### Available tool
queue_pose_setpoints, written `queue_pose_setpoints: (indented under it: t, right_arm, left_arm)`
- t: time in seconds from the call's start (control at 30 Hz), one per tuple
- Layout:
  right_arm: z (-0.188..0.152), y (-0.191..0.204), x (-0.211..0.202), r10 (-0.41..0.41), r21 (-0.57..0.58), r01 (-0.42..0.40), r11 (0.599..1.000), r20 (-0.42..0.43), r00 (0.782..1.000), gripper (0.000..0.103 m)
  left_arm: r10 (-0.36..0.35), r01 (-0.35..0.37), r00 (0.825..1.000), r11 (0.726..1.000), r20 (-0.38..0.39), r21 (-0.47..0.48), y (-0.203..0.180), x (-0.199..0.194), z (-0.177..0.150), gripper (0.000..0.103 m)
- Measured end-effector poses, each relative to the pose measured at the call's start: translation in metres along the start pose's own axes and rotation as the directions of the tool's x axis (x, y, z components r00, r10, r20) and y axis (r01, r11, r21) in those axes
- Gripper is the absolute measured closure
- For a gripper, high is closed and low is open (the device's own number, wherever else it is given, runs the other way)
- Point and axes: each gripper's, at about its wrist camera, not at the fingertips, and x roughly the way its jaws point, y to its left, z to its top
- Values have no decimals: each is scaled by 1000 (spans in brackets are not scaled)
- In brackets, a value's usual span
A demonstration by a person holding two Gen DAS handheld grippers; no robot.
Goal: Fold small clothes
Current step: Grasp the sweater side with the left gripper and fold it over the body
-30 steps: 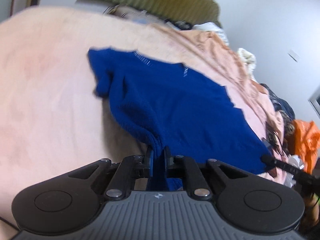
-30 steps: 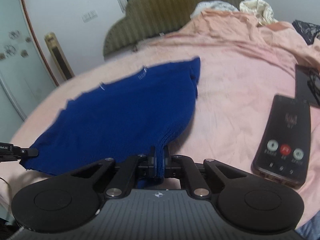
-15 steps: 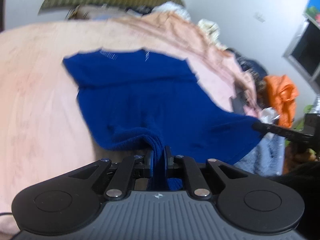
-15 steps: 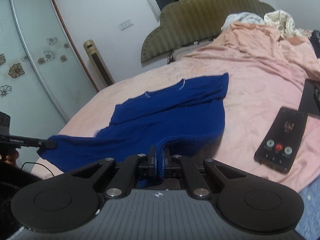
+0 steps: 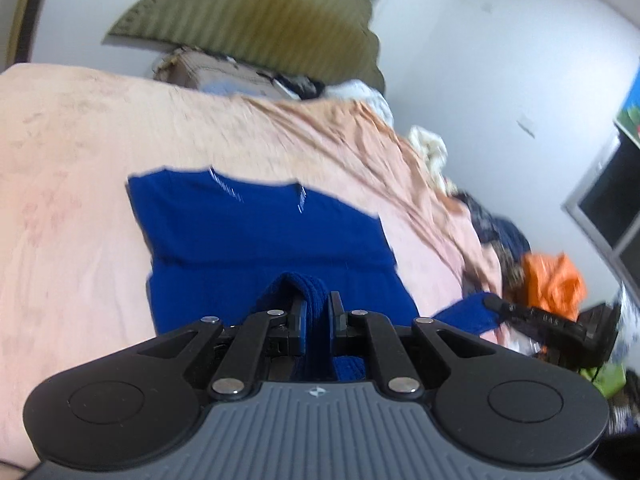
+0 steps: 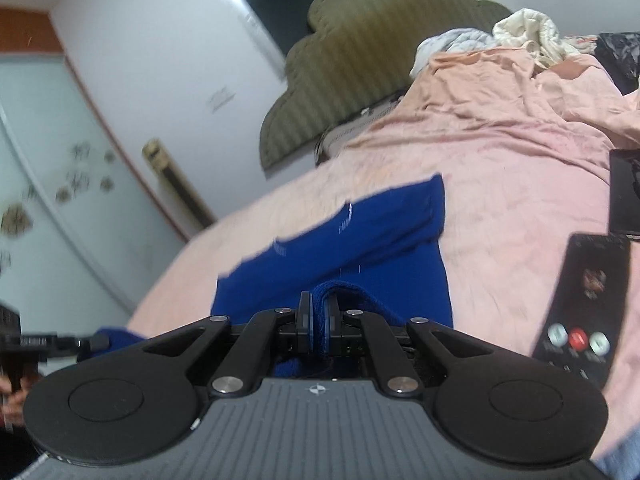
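A small dark blue knit garment point(image 5: 256, 232) lies spread on the pink bed sheet, its far edge flat and its near hem raised. My left gripper point(image 5: 318, 308) is shut on a bunched fold of that hem. In the right wrist view the same blue garment point(image 6: 360, 240) runs away from me, and my right gripper point(image 6: 319, 310) is shut on another part of the hem. Each view shows the other gripper's tip pinching a corner of the cloth: the right gripper point(image 5: 496, 304) at the right, the left gripper point(image 6: 94, 340) at the left.
The pink sheet point(image 5: 72, 184) covers the bed, with an olive padded headboard point(image 6: 360, 52) behind. A phone point(image 6: 584, 308) with a lit call screen and a dark tablet point(image 6: 624, 192) lie on the right. Clothes are heaped along the far side, among them an orange piece point(image 5: 554, 280).
Both grippers have risen with the hem still pinched, lifting the garment's near edge off the sheet. The near half now stands up over the flat far half.
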Motion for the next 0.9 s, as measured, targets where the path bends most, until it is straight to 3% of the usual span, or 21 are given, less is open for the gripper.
queue_pose_setpoints:
  t: [0.23,0.4,0.67,0.83,0.9]
  right_arm:
    - [45,-21,62,-1,148,-13,989,100,995,95]
    - [76,-33,122,-33,186,12,982,109,993,95]
    - [114,-63,244,-122,209,117,971,13,992,95]
    - [119,-75,315,-194,168,205,964,-80,978,95]
    - [117,-80,338,-210,147,226,963,-117,971,94]
  left_arm:
    - [76,-74,997,994,19,-79,27,55,52,93]
    - [131,-129,991,988,14,-87,49,103,89,93]
    - [249,-252,968,961,-43,-113,95,189,118,93]
    - [317,-326,944,936,-87,-134,125,228,121,93]
    - [345,-358,933,915,-102,-183,141,235,123,92]
